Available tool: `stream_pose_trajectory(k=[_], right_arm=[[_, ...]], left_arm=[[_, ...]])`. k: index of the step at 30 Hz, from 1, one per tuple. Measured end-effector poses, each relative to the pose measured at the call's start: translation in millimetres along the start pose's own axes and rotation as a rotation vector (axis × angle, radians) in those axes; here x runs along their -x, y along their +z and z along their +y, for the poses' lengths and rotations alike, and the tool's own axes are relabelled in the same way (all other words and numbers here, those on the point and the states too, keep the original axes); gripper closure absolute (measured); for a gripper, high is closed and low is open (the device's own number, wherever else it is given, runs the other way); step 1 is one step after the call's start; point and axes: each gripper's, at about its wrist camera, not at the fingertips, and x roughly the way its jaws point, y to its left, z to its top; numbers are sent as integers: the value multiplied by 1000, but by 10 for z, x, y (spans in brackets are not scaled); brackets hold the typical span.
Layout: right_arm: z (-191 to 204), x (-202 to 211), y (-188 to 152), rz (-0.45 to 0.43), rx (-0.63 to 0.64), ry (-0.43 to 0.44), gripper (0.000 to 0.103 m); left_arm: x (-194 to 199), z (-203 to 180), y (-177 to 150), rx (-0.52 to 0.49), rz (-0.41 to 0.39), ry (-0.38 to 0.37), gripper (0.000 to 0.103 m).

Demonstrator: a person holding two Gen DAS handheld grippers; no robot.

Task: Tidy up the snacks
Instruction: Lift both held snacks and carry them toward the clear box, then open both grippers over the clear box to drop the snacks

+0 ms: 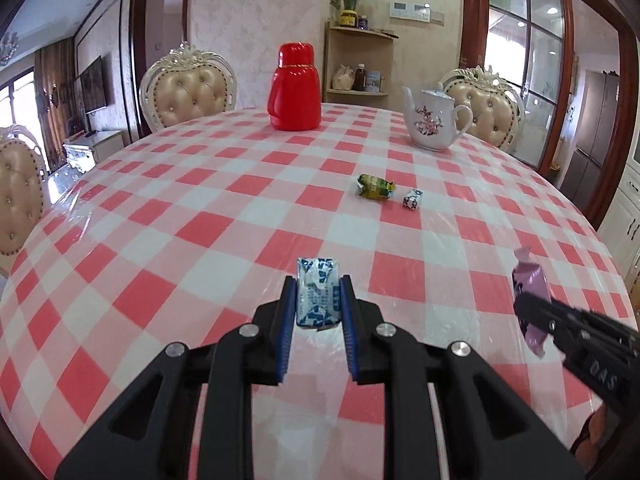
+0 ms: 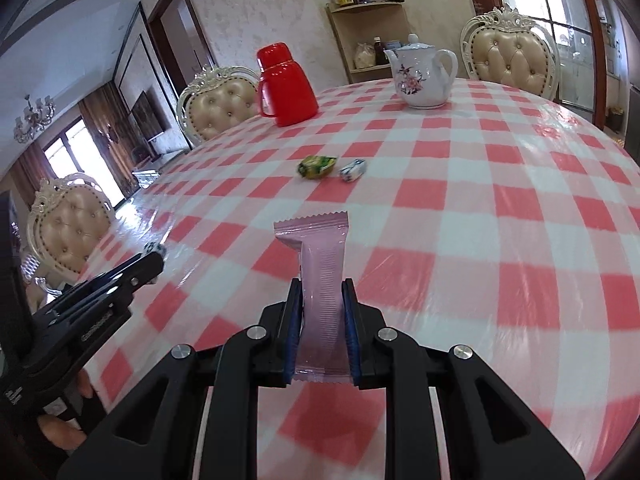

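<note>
Left wrist view. Left gripper (image 1: 318, 300) clamped on a blue-and-white snack packet (image 1: 318, 298), blue pads pressed flat against both sides, packet upright and clear of the checked tablecloth (image 1: 200, 208). Grip on the packet's middle, probably for a level carry without crushing the ends. Landmark: white teapot (image 1: 434, 120) at the far side of the table. Nearer than the teapot, slightly left of it: green candy (image 1: 375, 187) and, just beside that, a small blue-and-white candy (image 1: 413, 199), apart but close, a likely gathering spot. Far left of the teapot: red thermos (image 1: 295, 88). Well nearer than the teapot, at the right edge: right gripper (image 1: 528, 300), seen side-on, with a purple wrapper (image 1: 530, 280) sticking out above and below it.

Right wrist view. Right gripper (image 2: 322, 320) closed on the purple wrapper (image 2: 322, 276), a long flat bar held by its lower half, serrated top end pointed toward the teapot (image 2: 420, 76). Grip low on the wrapper, presumably because the free end lands first on set-down. Both loose candies (image 2: 316, 166) (image 2: 353, 170) again nearer than the teapot and left of it.

Differences. Wrapper's full length and crimped end legible only here; in the left view, merely a blurred edge. Left gripper (image 2: 154, 262) here shown from outside, far left of the teapot, its packet mostly hidden. A person's fingers (image 2: 60, 428) on the handle, absent from the left view.
</note>
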Motion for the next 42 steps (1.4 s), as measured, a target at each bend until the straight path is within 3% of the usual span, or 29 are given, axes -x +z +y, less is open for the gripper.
stream_pose_trajectory(k=[11,23,42], right_arm=[[468,252,-340,3,41,67,83],[1100,387,-624,32,153,140,83],[2380,704,-1226,86,399,316,83]], left_arm=[[466,319,-306,75,-46,27,81],[911,608,-585,58,-57,92,81],[1931,1645,-1212,76,-66,327,81]])
